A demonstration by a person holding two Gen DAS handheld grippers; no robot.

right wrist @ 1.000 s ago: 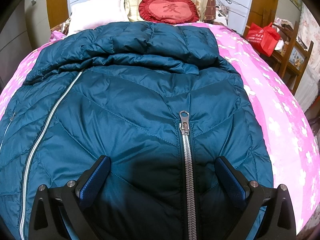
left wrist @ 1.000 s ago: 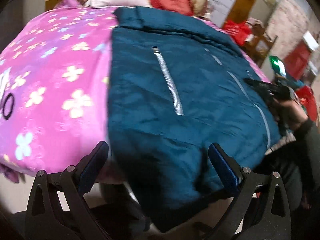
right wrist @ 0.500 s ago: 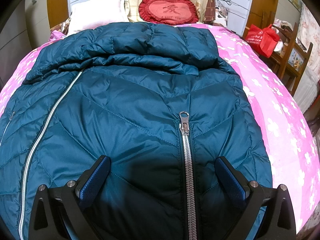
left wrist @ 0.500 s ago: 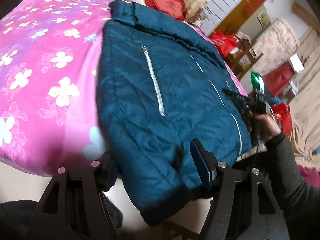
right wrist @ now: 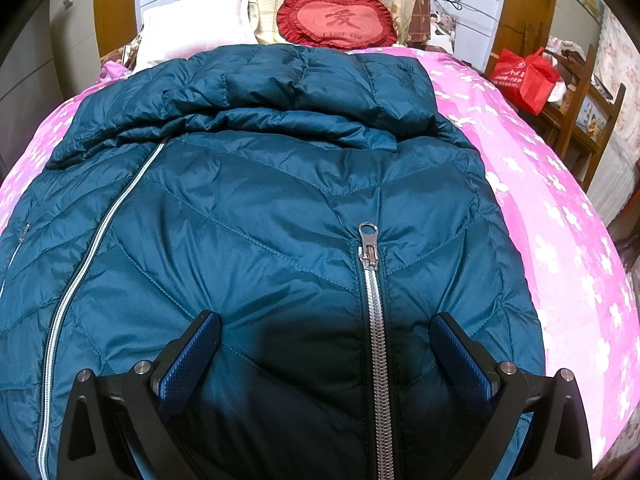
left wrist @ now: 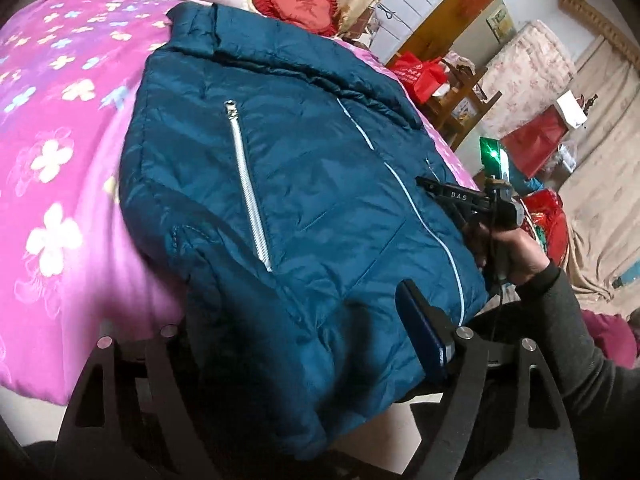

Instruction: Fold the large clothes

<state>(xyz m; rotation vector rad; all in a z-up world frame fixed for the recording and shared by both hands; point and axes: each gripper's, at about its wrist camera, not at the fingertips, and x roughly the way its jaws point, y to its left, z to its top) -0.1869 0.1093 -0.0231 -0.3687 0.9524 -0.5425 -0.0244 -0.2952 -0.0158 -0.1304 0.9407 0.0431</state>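
Lying flat on the pink flowered quilt [right wrist: 560, 216], the teal quilted down jacket [right wrist: 280, 216] fills the bed; its near left hem bunches between the left gripper [left wrist: 304, 336], whose jaws have just been opening wider, while the right gripper [right wrist: 324, 344] hovers spread above the silver pocket zipper [right wrist: 376, 320].

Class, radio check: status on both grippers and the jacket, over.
Left gripper straddling jacket hem, jaws just reopening. Right gripper open over pocket zipper. Jacket flat on pink quilt. Nothing obstructing.

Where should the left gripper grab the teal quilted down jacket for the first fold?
Probably the bottom hem corner on the pocket-zip side of the teal quilted down jacket, approached from the bed's foot edge. That corner overhangs the pink floral bedspread, so a finger can get under it; the body lies flat.
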